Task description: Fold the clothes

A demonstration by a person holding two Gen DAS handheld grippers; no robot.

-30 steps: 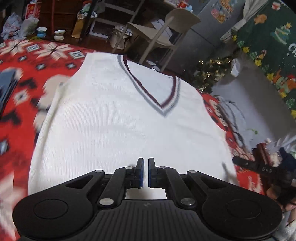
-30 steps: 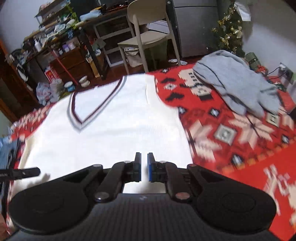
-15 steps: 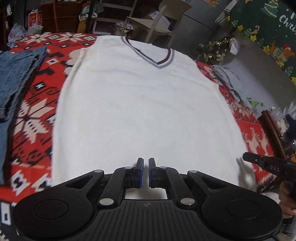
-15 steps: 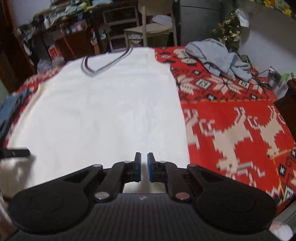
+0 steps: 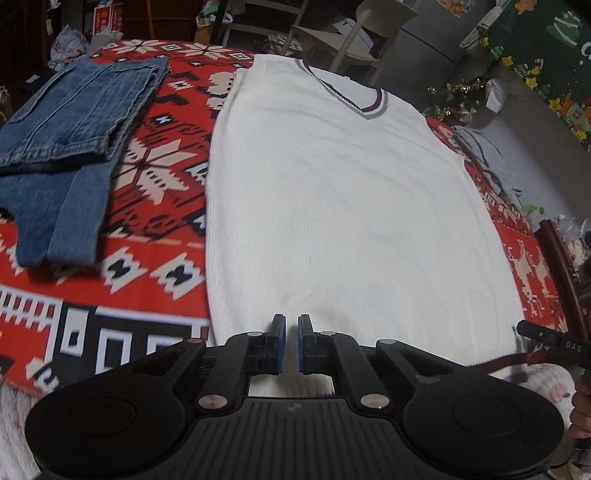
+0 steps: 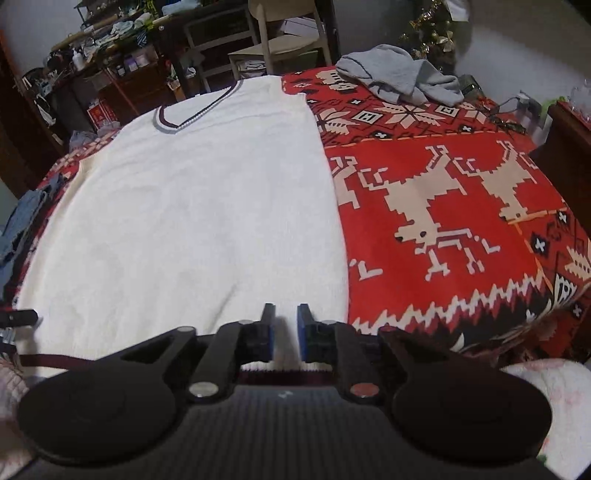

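A white knit vest (image 5: 332,203) with a maroon and grey V-neck lies flat on a red patterned blanket (image 5: 147,177), its neck at the far end. My left gripper (image 5: 291,321) sits at the near hem toward the vest's left side, its jaws a narrow slit just beginning to open with white knit between them. At the hem's right side my right gripper (image 6: 286,314) has its jaws opening, and the vest (image 6: 192,206) shows in the gap without the pads pressing it. The maroon hem band (image 6: 55,360) runs below both grippers.
Folded blue jeans (image 5: 74,140) lie on the blanket left of the vest. A crumpled grey garment (image 6: 399,79) sits at the far right. The reindeer-patterned blanket (image 6: 443,192) stretches right of the vest. A chair (image 6: 284,33) and cluttered shelves stand beyond the far edge.
Both grippers have drawn back toward the near edge with the hem, sliding the vest along the blanket and laying it out flat. The right jaws have parted.
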